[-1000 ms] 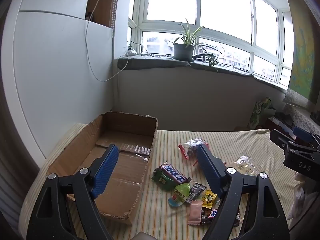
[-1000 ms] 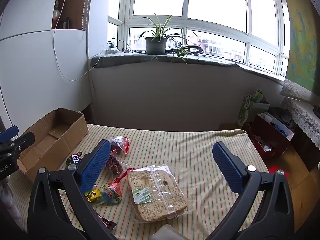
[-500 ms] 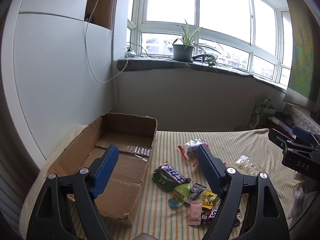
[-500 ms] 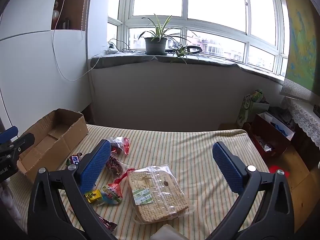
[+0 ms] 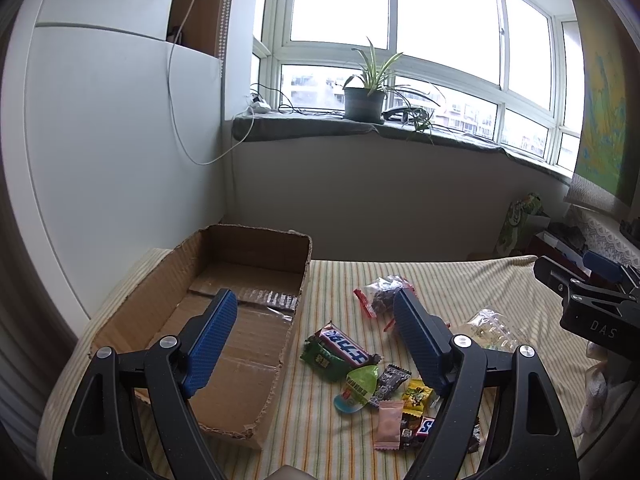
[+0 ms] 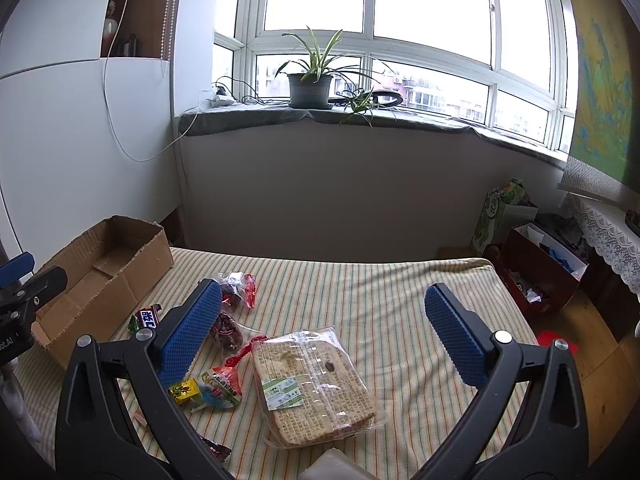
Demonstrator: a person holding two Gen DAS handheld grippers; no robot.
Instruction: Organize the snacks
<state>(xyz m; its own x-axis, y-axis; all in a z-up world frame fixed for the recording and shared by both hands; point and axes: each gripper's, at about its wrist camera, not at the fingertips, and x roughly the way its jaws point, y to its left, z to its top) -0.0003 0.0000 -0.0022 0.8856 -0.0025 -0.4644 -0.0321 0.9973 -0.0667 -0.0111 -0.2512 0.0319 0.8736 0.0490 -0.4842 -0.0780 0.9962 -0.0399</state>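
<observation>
Both grippers hover above the striped bedcover [image 6: 360,292], nothing held. Left gripper [image 5: 316,344]: jaws wide apart, blue pads bare, one over the cardboard box [image 5: 224,280], the other over the snack pile. Right gripper [image 6: 320,332]: jaws wide apart too, framing the bagged crackers [image 6: 316,380].

Cardboard box sits at the left edge of the bed, open top, only flaps and tape visible inside; no snacks seen in it.

Snacks are all loose on the cover, right of the box:
- Snickers bar [image 5: 344,346] lying on a green packet [image 5: 322,360], just beside the box's right wall
- green jelly cup [image 5: 358,386], dark wrapper [image 5: 390,380], yellow candy [image 5: 416,394], pink sachet [image 5: 389,424] clustered near that
- clear bag with red trim [image 5: 380,298] farther back
- bagged crackers flat on the cover, well apart from the box; a red-and-green candy packet [image 6: 222,388] touches its left side

Potted plant [image 6: 310,80] on the windowsill behind.
</observation>
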